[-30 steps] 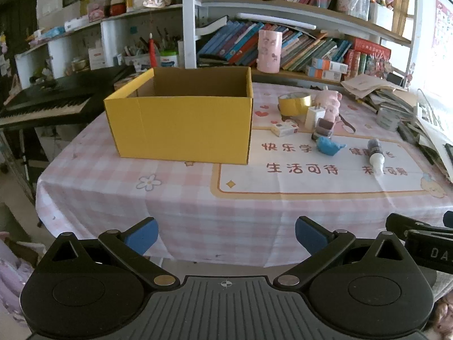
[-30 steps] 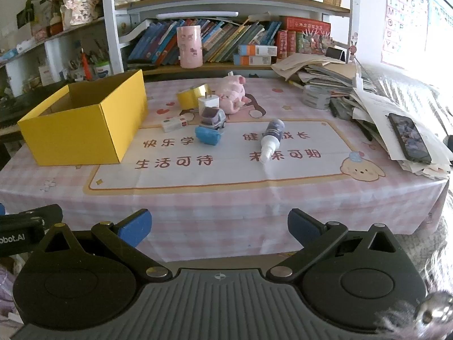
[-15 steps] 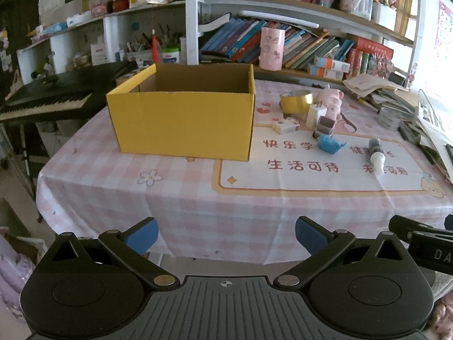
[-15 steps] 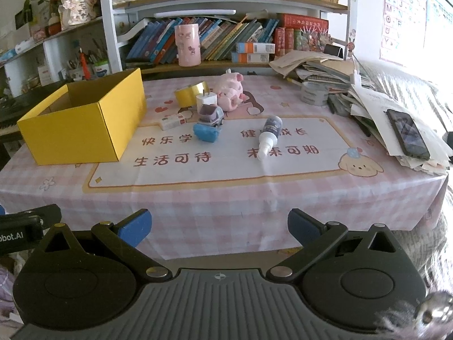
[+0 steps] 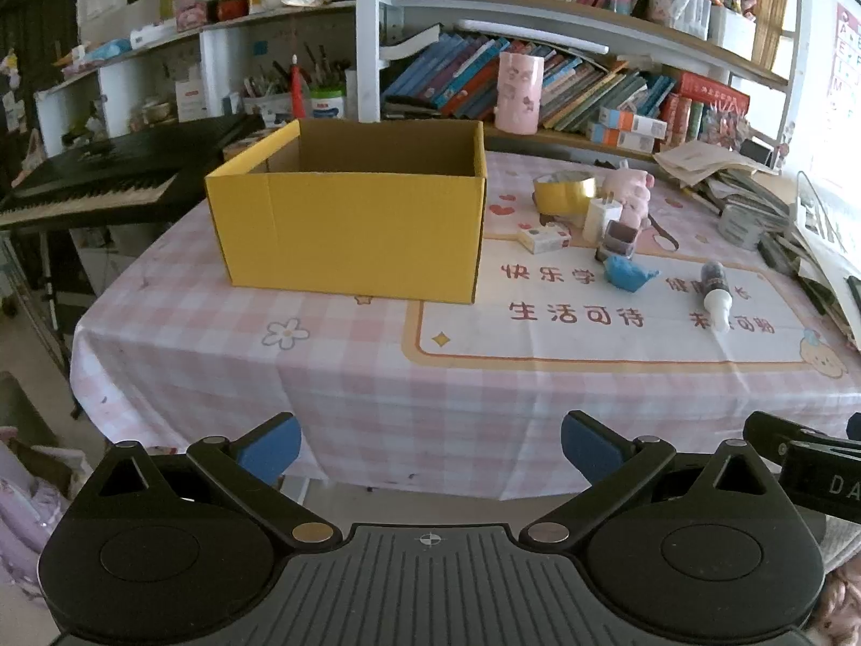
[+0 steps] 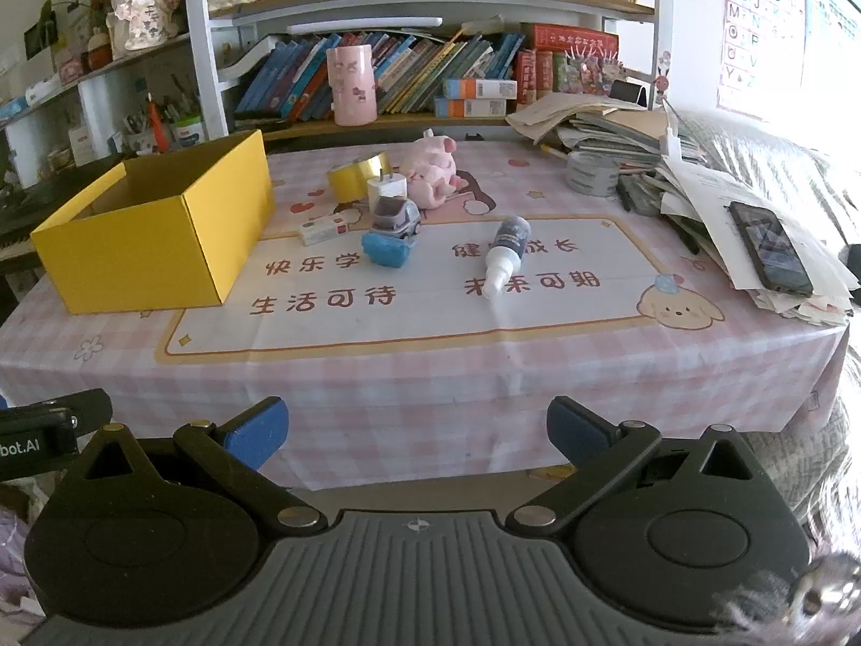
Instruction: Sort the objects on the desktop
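An open yellow cardboard box (image 5: 350, 231) (image 6: 161, 237) stands on the left of the pink checked tablecloth. To its right lie a gold tape roll (image 5: 565, 194) (image 6: 358, 177), a white charger plug (image 6: 386, 188), a pink pig toy (image 6: 430, 175), a small white carton (image 6: 323, 229), a grey toy truck (image 6: 395, 215), a blue whale toy (image 5: 624, 275) (image 6: 385, 253) and a dark dropper bottle (image 5: 715, 290) (image 6: 503, 255). My left gripper (image 5: 428, 444) and right gripper (image 6: 414, 428) hang open in front of the table's near edge, both holding nothing.
A stack of papers with a phone (image 6: 769, 247) on it and a grey tape roll (image 6: 592, 175) crowd the table's right side. A bookshelf (image 6: 409, 75) stands behind the table. A black keyboard piano (image 5: 102, 183) sits to the left.
Both cameras have risen and tipped a little, so the table sits lower and slightly nearer in view. Nothing on the table has moved, and both grippers stay open.
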Demonstrator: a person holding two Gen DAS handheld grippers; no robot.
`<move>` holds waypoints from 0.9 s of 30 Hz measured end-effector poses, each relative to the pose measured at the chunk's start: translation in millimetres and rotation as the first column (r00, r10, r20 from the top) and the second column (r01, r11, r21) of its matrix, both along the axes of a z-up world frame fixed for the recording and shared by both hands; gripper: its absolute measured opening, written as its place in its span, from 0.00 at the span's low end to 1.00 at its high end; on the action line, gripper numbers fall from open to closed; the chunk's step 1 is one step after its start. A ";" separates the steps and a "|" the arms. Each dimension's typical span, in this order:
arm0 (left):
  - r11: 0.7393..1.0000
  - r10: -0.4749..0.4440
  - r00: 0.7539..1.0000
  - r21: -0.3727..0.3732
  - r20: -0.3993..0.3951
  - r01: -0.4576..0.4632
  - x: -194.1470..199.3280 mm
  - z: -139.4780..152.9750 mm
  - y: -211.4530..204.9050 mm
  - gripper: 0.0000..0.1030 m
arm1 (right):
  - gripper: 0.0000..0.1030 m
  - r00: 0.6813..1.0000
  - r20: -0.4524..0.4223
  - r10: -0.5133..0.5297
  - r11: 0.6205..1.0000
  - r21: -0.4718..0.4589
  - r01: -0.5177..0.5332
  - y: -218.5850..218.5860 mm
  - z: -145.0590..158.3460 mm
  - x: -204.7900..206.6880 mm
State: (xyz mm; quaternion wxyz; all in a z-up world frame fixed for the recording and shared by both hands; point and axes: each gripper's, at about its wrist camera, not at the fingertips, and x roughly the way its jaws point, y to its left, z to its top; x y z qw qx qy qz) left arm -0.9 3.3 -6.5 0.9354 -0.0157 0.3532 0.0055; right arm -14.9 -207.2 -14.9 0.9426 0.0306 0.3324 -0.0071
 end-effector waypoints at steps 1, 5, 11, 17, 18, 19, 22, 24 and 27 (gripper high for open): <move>1.000 0.000 1.000 0.000 0.000 0.000 -0.1 0.0 0.1 1.00 | 1.00 1.000 0.000 0.000 1.000 0.000 0.000 0.0 0.0 0.1; 1.000 -0.001 1.000 -0.001 -0.002 0.001 -0.3 -0.5 -0.7 1.00 | 1.00 1.000 0.000 -0.005 1.000 0.001 0.005 -2.3 -0.1 -1.6; 1.000 -0.008 1.000 0.000 -0.002 0.008 0.3 0.0 -3.8 1.00 | 1.00 1.000 -0.004 -0.015 1.000 0.001 0.015 -4.8 0.3 -3.8; 1.000 -0.012 1.000 -0.003 -0.005 0.012 2.5 0.2 -5.7 1.00 | 1.00 1.000 -0.008 -0.018 1.000 -0.002 0.018 -3.5 1.8 -1.9; 1.000 -0.013 1.000 -0.003 -0.006 0.013 3.0 0.1 -6.0 1.00 | 1.00 1.000 -0.007 -0.017 1.000 -0.001 0.017 -3.3 1.7 -1.6; 1.000 -0.014 1.000 -0.003 -0.006 0.014 3.3 0.1 -6.4 1.00 | 1.00 1.000 -0.008 -0.018 1.000 -0.001 0.018 -3.5 1.6 -1.7; 1.000 -0.020 1.000 -0.003 -0.004 0.020 4.1 0.3 -7.7 1.00 | 1.00 1.000 -0.007 -0.019 1.000 -0.001 0.019 -4.2 1.7 -1.4; 1.000 -0.022 1.000 -0.002 -0.003 0.022 5.0 0.3 -8.4 1.00 | 1.00 1.000 -0.007 -0.022 1.000 -0.001 0.022 -6.1 2.1 -0.4; 1.000 -0.023 1.000 -0.003 -0.003 0.023 6.1 0.2 -8.7 1.00 | 1.00 1.000 -0.006 -0.025 1.000 -0.004 0.025 -7.4 2.6 0.7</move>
